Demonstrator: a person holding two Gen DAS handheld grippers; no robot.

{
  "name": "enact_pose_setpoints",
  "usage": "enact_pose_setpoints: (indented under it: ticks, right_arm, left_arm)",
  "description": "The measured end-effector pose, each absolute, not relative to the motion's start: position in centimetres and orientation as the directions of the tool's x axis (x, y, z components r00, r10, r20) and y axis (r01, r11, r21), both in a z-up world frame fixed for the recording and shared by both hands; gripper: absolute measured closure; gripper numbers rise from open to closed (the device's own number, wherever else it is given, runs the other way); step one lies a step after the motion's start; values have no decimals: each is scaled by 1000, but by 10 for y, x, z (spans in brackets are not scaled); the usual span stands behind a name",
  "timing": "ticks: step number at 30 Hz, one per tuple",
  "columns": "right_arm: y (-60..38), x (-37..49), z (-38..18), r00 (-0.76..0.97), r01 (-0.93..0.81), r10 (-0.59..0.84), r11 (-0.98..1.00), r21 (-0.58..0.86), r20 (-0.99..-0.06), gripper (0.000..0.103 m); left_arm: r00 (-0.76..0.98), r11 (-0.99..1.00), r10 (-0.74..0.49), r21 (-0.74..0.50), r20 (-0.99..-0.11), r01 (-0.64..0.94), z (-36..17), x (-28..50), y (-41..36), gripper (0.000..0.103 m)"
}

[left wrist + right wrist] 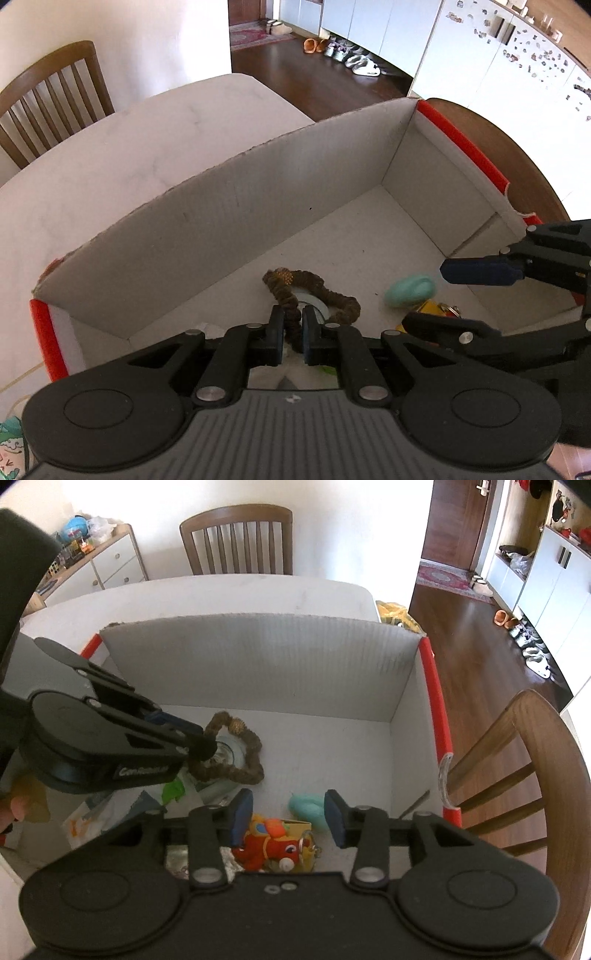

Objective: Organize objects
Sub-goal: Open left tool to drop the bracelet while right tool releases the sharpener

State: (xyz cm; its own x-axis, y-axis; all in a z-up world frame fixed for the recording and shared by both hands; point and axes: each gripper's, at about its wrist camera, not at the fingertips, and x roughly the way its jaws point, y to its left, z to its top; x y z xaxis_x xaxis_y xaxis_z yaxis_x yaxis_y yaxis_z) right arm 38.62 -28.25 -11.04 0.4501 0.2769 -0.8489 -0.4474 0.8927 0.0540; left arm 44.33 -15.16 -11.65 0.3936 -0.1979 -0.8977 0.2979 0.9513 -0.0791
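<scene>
Scrunchie [314,291], teal object [410,290] inside box [229,206]

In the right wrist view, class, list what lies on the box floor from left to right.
Left gripper shut on the brown scrunchie → red plush toy → teal oval object → the box's red-edged right wall.

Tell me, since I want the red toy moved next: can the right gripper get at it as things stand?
Probably yes. The right gripper hangs open just above the red toy in the box, with nothing between them; the left gripper is off to the side, shut on the brown scrunchie.
</scene>
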Motion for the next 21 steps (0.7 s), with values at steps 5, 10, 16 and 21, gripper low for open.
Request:
enact_pose_setpoints:
  ticks: [5, 10, 16, 21]
  right_arm:
    - [-285, 380, -97, 469, -450, 293, 891, 60, -833, 59]
    - [-285, 370, -81, 511, -465, 301, 885, 36, -805, 57]
    - [-287, 355, -66, 533, -469, 322, 882, 44, -782, 55]
    - [-287, 344, -55, 550, -465, 336, 884, 54, -764, 54]
  left_arm:
    - [418, 953, -210, -89, -884, 290, -104, 435, -145, 94]
    - [463, 953, -228, -98, -857, 287, -87, 422, -140, 94]
    - [507, 957, -240, -113, -828, 267, -71, 407, -130, 94]
    - [553, 959, -241, -109, -798, 260, -54, 391, -128, 94]
